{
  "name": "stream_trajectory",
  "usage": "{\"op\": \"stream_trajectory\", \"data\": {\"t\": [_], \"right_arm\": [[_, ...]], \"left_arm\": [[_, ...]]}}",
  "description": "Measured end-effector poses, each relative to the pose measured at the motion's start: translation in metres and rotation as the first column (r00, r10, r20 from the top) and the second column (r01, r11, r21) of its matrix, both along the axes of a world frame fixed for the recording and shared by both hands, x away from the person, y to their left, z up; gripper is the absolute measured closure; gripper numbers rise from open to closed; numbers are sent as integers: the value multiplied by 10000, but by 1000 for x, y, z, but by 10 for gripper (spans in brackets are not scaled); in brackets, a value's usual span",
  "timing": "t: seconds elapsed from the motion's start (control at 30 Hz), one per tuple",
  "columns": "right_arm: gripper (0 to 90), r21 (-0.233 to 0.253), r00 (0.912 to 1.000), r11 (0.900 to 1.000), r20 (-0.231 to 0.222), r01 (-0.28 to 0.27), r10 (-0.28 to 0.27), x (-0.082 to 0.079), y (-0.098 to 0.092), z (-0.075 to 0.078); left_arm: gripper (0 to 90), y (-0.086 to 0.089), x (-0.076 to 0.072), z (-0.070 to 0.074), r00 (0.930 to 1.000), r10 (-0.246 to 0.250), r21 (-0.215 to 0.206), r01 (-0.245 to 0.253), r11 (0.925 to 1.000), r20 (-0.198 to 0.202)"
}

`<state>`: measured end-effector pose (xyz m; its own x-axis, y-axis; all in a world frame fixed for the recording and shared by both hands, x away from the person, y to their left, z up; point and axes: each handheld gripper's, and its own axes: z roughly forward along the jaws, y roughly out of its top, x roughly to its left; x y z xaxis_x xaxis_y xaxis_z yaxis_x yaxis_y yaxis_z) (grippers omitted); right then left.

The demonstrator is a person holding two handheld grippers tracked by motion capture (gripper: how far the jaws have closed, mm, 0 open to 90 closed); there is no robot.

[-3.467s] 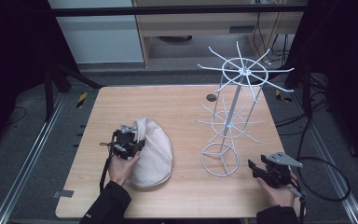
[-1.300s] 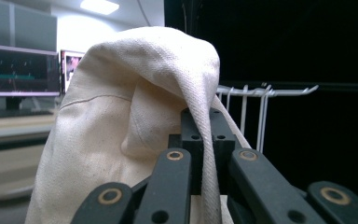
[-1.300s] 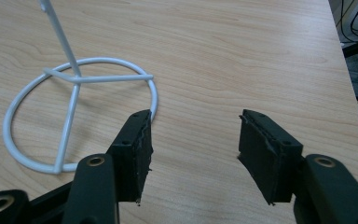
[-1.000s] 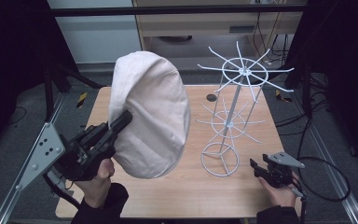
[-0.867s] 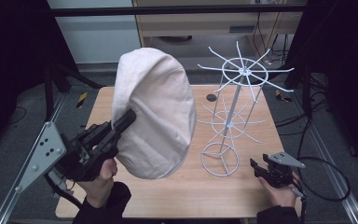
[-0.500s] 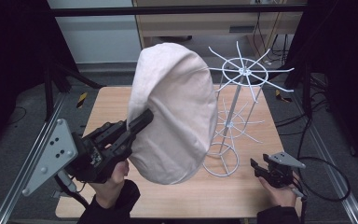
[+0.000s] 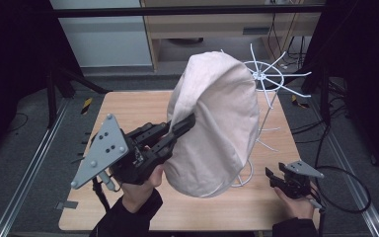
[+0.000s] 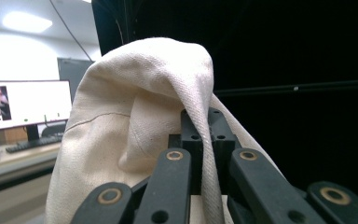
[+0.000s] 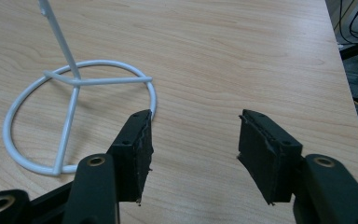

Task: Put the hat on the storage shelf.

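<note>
Cream cotton canvas is what I have in hand: the soft, rounded cream cloth hat (image 7: pixel 217 123) hangs from my left gripper (image 7: pixel 180 129), lifted well above the light wooden tabletop (image 7: pixel 128 106) and held up in front of the tall white wire rack (image 7: pixel 271 81). In the high view the hat's crown points up and away from me, its top level with the rack's upper ring of spokes and just beside it; I cannot tell whether cloth and wire touch there. The hat hides the rack's pole and most of its lower tiers, and a bit of the round wire base (image 7: pixel 242 178) peeks out under the hat's lower edge. In the left gripper view the jaws are clenched on a fold of the hat (image 8: pixel 135 126), with a strip of fabric running down between them, the left gripper (image 8: pixel 204 140) tilted upward toward a dark background, and a lit monitor (image 8: pixel 25 103) off to one side. My right gripper (image 7: pixel 276 178) sits low at the near right corner of the tabletop, in the person's hand. In the right gripper view its jaws are spread wide with nothing between them, hovering just above the wood, and the white ring base (image 9: pixel 74 116) lies just beside the one nearer the rack, the right gripper (image 9: pixel 193 149) itself apart from the hat.
</note>
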<state>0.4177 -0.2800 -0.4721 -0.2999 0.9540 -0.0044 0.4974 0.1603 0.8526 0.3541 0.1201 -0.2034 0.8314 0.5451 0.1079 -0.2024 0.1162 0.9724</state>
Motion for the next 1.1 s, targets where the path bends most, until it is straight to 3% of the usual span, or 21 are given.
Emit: {"op": "stream_trajectory", "data": {"t": [0.17,0.27,0.33,0.37,0.43,0.53,0.6,0.77,0.83,0.9,1.0,1.1], "right_arm": [[446,-18,10000,10000,-13,-16,16,1,0,-1],[446,15,10000,10000,-29,-2,2,0,0,0],[445,20,10000,10000,-35,13,-13,0,0,0],[445,20,10000,10000,-35,13,-13,0,0,0],[446,20,10000,10000,-70,5,-5,0,1,-1],[445,9,10000,10000,-91,4,-4,0,1,-1],[445,26,10000,10000,-93,15,-15,0,1,-1],[445,13,10000,10000,-88,6,-6,0,1,-1],[444,8,10000,10000,-82,2,-2,0,1,-1],[444,11,10000,10000,-74,7,-7,0,1,-1],[442,18,10000,10000,-66,21,-21,0,0,-1],[441,-9,10000,10000,-72,24,-24,0,0,-1]], "left_arm": [[883,-1,10,-19,9986,140,432,-118,9990,-515],[881,1,17,-34,9953,127,488,-81,9988,-964],[878,3,23,-44,9900,79,511,-7,9987,-1405],[874,3,23,-44,9900,79,511,-7,9987,-1405],[870,3,30,-56,9828,197,779,-55,9969,-1837],[861,1,34,-63,9788,303,1012,-99,9948,-2025],[850,-3,40,-74,9718,461,1406,-136,9900,-2311],[837,-8,46,-87,9636,511,1731,-51,9849,-2624],[791,-8,47,-89,9624,553,1814,-64,9834,-2658],[686,-8,46,-92,9626,665,1975,-138,9802,-2627],[559,2,40,-97,9617,846,2020,-314,9789,-2608],[513,18,33,-103,9563,1226,2206,-636,9733,-2652]]}}
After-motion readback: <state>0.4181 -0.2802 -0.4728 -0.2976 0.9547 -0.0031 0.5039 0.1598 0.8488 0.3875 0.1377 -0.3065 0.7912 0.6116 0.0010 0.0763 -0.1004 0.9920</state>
